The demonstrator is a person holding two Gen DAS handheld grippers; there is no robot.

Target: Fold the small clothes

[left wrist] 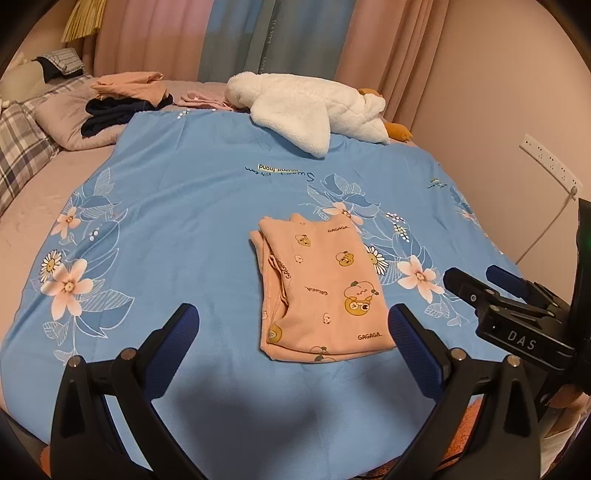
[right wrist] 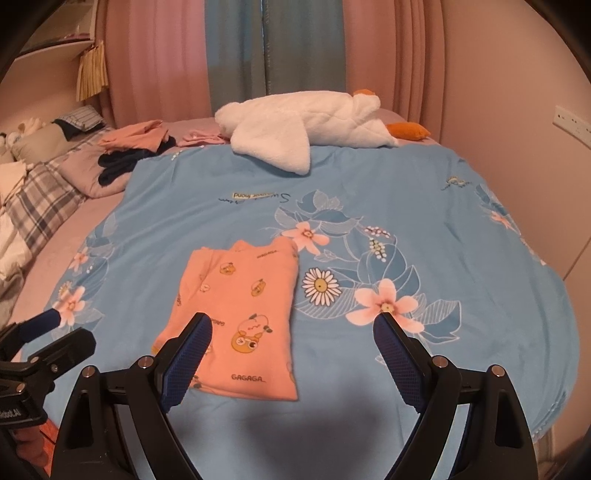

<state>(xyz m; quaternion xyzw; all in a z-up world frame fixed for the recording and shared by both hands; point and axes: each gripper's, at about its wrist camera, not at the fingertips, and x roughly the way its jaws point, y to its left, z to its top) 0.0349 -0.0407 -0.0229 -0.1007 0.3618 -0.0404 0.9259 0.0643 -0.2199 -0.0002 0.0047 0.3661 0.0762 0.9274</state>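
On the far left a pile of folded clothes (left wrist: 125,99) sits on the bed. The left gripper (left wrist: 291,325) hangs above the blue floral sheet (left wrist: 184,206), tongs spread, nothing between them. The folded peach garment (left wrist: 317,291) lies flat near the sheet's near edge — bare sheet all round it. The right gripper (right wrist: 291,332) hovers over its right edge, tongs spread, empty.

A white plush goose (left wrist: 306,107) lies at the top centre on the blue floral sheet (left wrist: 177,206); a plaid pillow (left wrist: 18,147) sits far left, curtains (left wrist: 258,33) behind.
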